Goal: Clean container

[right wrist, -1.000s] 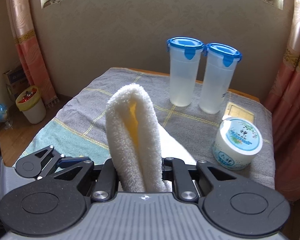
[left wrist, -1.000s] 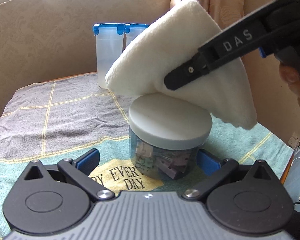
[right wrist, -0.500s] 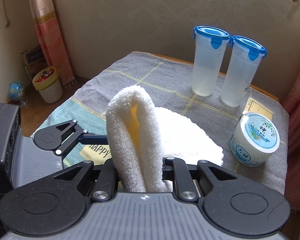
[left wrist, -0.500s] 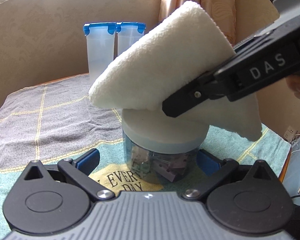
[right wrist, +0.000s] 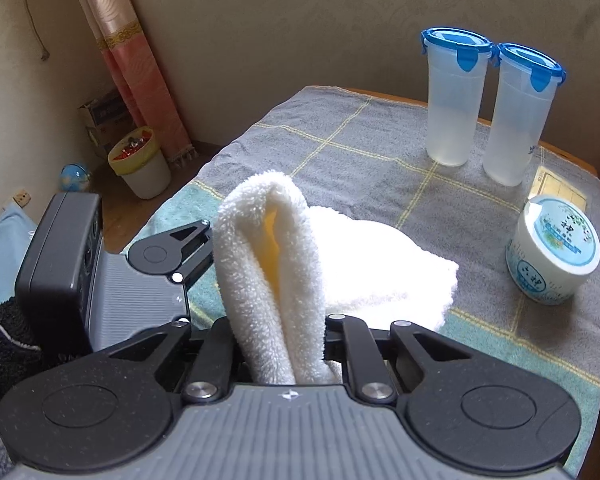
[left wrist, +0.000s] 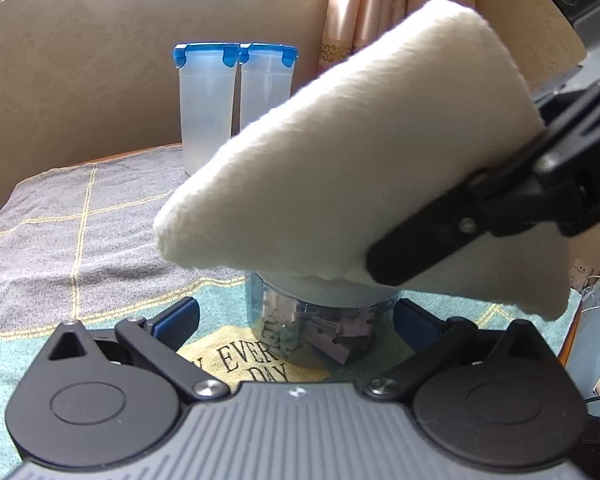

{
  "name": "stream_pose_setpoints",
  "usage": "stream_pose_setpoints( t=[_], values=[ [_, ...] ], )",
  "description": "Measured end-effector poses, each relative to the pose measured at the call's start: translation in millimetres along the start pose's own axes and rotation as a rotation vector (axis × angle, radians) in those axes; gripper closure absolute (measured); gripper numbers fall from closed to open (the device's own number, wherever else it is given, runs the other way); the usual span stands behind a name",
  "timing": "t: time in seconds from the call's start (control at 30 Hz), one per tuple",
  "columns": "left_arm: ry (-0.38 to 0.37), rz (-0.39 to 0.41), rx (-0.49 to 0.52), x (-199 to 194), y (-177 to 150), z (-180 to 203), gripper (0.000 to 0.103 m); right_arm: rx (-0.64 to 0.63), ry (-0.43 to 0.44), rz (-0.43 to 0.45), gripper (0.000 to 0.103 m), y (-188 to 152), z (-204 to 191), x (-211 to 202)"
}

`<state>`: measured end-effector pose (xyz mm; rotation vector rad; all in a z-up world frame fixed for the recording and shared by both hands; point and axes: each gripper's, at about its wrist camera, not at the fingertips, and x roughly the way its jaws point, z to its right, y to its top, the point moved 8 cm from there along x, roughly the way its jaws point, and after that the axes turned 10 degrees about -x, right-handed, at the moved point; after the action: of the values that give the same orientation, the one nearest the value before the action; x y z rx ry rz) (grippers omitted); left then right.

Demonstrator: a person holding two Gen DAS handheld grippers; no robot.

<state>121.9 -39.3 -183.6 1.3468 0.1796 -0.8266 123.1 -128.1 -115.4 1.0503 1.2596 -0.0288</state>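
Observation:
A clear jar (left wrist: pixel 320 328) with a grey lid and small clips inside stands on the tablecloth between the blue pads of my left gripper (left wrist: pixel 296 316). That gripper is open, with a gap at the jar's left side. My right gripper (left wrist: pixel 420 256) comes in from the right, and its jaws are closing tighter on a folded white towel (left wrist: pixel 340 184). The towel lies across the jar's lid and hides most of it. In the right wrist view the towel (right wrist: pixel 276 280) rises between the black fingers, and the jar is hidden under it.
Two tall clear cups with blue lids (right wrist: pixel 452 100) stand at the back of the table. A white tub with a printed lid (right wrist: pixel 552 248) sits at the right. The grey and teal cloth (right wrist: pixel 360 152) covers the table. A lined bin (right wrist: pixel 140 160) stands on the floor.
The towel has swept leftward and lower over the jar's lid, covering more of it. The right gripper has tipped further downward. The left gripper and jar have stayed put.

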Motion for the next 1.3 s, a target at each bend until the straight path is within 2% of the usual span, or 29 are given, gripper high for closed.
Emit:
stream_pose_setpoints(
  t=[0.3, 0.5, 0.7, 0.8, 0.9, 1.1, 1.3],
  values=[
    [0.001, 0.003, -0.002, 1, 0, 0, 0.0, 0.003, -0.099, 0.05, 0.089, -1, 16, -31],
    [0.004, 0.004, 0.0, 2, 1, 0, 0.0, 0.04, -0.193, 0.096, 0.089, 14, 48, -47],
    [0.002, 0.004, -0.003, 2, 0, 0, 0.0, 0.052, -0.231, 0.149, 0.089, 40, 63, -47],
    [0.002, 0.003, -0.002, 2, 1, 0, 0.0, 0.045, -0.222, 0.17, 0.088, 54, 60, -38],
    [0.002, 0.002, -0.003, 2, 1, 0, 0.0, 0.027, -0.185, 0.154, 0.088, 61, 49, -19],
    [0.004, 0.003, -0.002, 2, 1, 0, 0.0, 0.037, -0.094, 0.083, 0.088, 43, 28, 14],
    [0.005, 0.002, -0.002, 2, 1, 1, 0.0, 0.043, -0.055, 0.048, 0.088, 20, 16, 11]
  ],
)
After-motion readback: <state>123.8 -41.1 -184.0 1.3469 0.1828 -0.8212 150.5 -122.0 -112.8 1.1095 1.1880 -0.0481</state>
